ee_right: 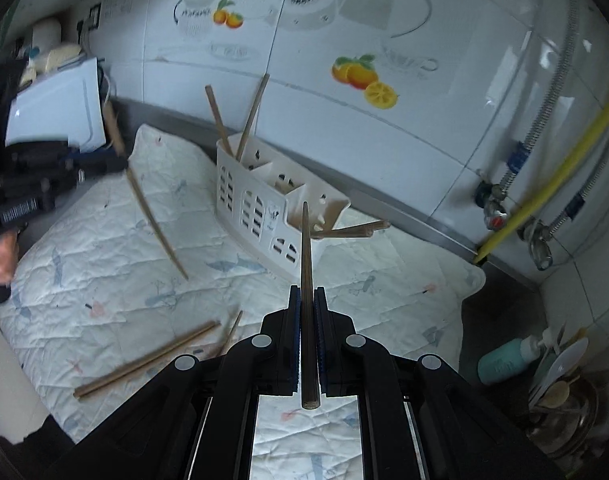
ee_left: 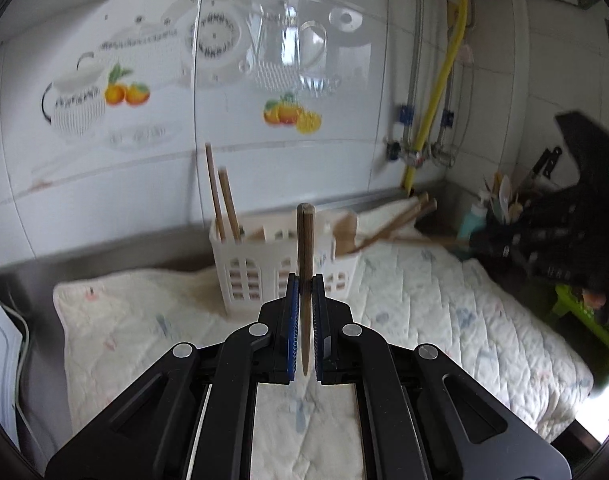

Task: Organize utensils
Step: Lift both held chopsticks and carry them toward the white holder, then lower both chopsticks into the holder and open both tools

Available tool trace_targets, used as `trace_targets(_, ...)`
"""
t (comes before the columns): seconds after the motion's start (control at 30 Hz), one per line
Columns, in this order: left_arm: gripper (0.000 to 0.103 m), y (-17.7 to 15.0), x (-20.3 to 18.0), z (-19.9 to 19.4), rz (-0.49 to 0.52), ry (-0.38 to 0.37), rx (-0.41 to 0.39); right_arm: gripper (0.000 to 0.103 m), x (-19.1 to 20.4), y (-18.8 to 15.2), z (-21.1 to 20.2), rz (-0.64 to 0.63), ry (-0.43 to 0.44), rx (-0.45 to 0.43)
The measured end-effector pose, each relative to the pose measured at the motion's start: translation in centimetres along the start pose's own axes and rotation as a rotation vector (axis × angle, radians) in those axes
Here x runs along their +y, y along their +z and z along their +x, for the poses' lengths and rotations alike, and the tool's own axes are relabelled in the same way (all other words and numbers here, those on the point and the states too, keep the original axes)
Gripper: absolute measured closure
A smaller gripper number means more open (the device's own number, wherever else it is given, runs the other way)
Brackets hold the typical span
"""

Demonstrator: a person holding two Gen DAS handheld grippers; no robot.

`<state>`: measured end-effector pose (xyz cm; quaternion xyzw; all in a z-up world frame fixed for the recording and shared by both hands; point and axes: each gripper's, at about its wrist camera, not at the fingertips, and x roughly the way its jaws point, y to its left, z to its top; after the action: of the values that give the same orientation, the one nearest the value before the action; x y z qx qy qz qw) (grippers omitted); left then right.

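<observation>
a: what's around the white utensil holder (ee_right: 264,200)?

b: it stands on a quilted cloth (ee_right: 104,248) near the cloth's back edge, by the tiled wall (ee_right: 424,120). two loose chopsticks (ee_right: 144,364) lie near the cloth's front edge, and wooden handles (ee_right: 352,230) lie just beside the holder toward the back right corner. a teal bottle (ee_right: 500,364) sits off the cloth to the right.

a: and the claws?

b: the left gripper (ee_left: 304,280) is clamped on one chopstick (ee_left: 305,240), nearly upright, in front of the holder. the right gripper (ee_right: 307,292) is pinched on another chopstick (ee_right: 306,264), its tip pointing at the holder's near end.

a: what's inside the holder?

b: two chopsticks (ee_right: 232,120) lean in its left compartment. the middle one i can't make out; a wooden utensil (ee_left: 346,232) shows at the right end.
</observation>
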<state>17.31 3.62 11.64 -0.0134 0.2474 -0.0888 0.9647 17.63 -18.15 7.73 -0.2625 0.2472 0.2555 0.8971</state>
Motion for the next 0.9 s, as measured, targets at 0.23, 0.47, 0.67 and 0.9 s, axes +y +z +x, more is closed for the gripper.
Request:
trace_targets(0.23, 0.098, 6.0, -0.2, -1.2, 0.023, 0.021, -0.121, 0.096, 0.2, 1.6, 1.3, -0.069, -0.010, 0.080)
trace_targets(0.47, 0.098, 11.0, -0.1, -0.7, 0.045, 0.074, -0.215, 0.096, -0.4, 3.2, 1.7, -0.082, 0.032, 0.133)
trace_targets(0.67, 0.098, 12.4, 0.5, 3.1, 0.065, 0.127, -0.156, 0.096, -1.1, 4.8, 2.3, -0.095, 0.089, 0.203)
trace_targets(0.9, 0.098, 12.5, 2.3, 7.3, 0.046, 0.177, -0.082, 0.096, -2.2, 7.3, 4.2, -0.106, 0.129, 0.294)
